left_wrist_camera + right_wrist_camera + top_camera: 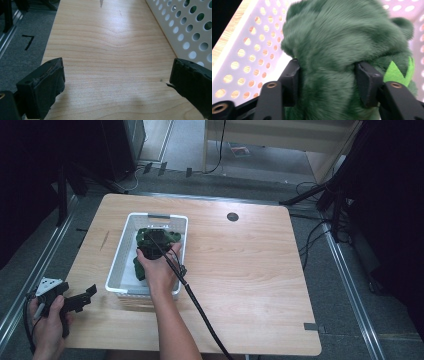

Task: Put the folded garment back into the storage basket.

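From the high view, the right gripper reaches into the white perforated plastic basket on the light wooden table, where the green furry plush toy lies; it looks gripped but not yet lifted out. The left gripper waits near the left corner.

In the left gripper view, its 2 jaws stand wide apart over bare, smooth wood.

In the right gripper view, both jaws press into the soft fur.

High view overhead facing forward, left gripper view low over table, right gripper view close inside basket
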`<state>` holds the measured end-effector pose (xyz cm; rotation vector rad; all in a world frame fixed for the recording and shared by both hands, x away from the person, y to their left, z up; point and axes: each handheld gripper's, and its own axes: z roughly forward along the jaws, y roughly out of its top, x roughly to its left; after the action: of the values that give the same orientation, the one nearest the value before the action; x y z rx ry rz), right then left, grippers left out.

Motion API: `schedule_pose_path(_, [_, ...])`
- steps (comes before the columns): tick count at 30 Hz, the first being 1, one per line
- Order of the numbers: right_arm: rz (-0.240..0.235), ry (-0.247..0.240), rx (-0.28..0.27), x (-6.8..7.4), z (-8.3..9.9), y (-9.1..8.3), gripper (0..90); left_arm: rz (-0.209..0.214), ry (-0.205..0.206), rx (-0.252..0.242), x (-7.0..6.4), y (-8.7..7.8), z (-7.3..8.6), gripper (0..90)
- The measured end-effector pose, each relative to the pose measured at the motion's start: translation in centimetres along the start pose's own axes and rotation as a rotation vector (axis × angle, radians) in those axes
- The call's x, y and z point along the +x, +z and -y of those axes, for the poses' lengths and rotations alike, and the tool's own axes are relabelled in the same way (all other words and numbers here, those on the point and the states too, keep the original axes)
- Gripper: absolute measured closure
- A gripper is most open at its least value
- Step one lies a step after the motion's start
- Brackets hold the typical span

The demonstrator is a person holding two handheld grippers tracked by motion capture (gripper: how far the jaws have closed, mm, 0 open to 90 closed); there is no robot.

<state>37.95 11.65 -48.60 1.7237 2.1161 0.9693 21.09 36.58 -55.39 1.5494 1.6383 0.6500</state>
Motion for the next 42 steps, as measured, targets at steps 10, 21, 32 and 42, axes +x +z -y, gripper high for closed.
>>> schedule_pose_path(10, [-0.004, 0.009, 0.02, 0.0, -0.3, -0.7, 14.8, 0.001, 0.002, 0.001, 0.0, 0.0, 0.0, 0.7])
schedule_pose_path(21, [0.016, -0.026, 0.019, 0.7, -0.8, -2.2, 0.0, 0.004, 0.002, 0.003, 0.0, 0.0, 0.0, 0.7])
schedule_pose_path(32, [-0.002, -0.025, -0.052, 0.1, -1.7, -5.9, 0.0, 0.002, 0.01, 0.004, 0.0, 0.0, 0.0, 0.7])
schedule_pose_path(42, [0.017, -0.006, -0.097, -2.7, -2.3, -8.3, 0.0, 0.0, 0.011, 0.003, -0.1, 0.1, 0.0, 0.7])
